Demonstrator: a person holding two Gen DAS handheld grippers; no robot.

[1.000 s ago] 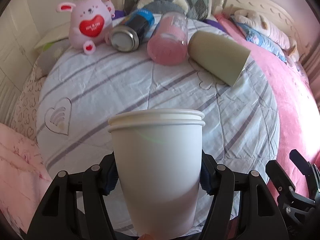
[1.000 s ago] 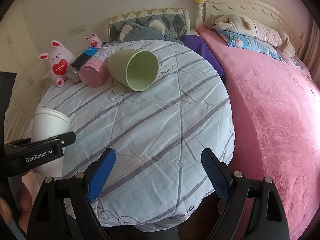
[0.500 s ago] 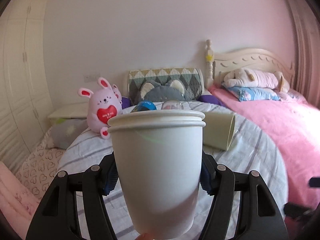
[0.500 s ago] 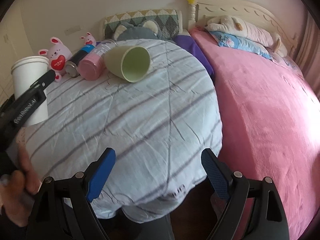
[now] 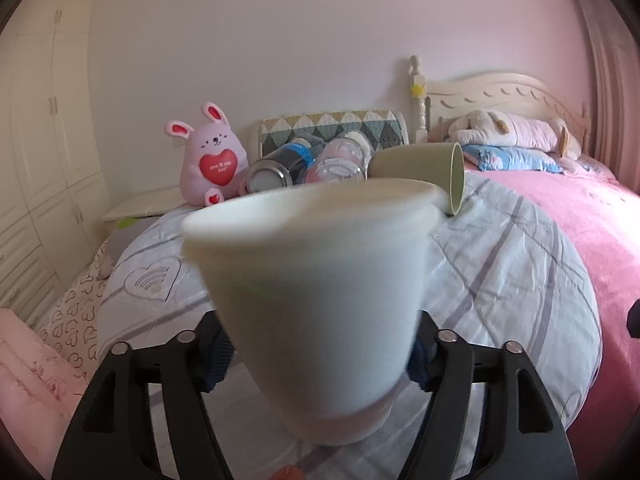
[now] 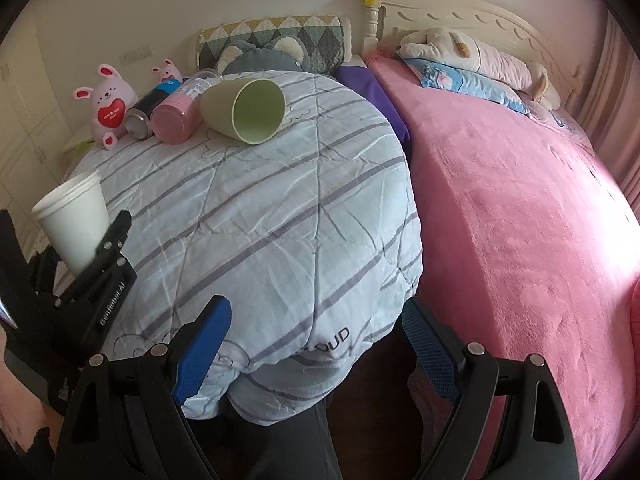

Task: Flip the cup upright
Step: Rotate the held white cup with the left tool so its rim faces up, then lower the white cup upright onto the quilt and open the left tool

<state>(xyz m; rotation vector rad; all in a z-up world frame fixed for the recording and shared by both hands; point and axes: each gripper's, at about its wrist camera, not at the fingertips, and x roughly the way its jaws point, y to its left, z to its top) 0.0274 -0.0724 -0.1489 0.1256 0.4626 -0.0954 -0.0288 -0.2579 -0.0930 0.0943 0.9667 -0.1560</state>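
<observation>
My left gripper (image 5: 316, 344) is shut on a white paper cup (image 5: 316, 292), mouth up and tilted, blurred with motion, held above the striped quilt (image 5: 500, 272). The cup also shows in the right wrist view (image 6: 76, 224), gripped low by the left gripper (image 6: 92, 256) at the left edge. A green cup (image 6: 244, 110) lies on its side at the far end of the quilt, mouth facing me; it shows in the left wrist view (image 5: 420, 172) too. My right gripper (image 6: 316, 344) is open and empty over the quilt's near edge.
A pink bottle (image 6: 178, 114), a dark can (image 6: 146, 114) and a pink bunny toy (image 6: 108, 106) lie beside the green cup. A pink blanket (image 6: 520, 208) covers the bed on the right. A white wardrobe (image 5: 40, 160) stands at the left.
The left gripper has swung the white cup down and tilted it; the cup now looks blurred and closer. The right gripper has drawn back slightly toward the quilt's near edge.
</observation>
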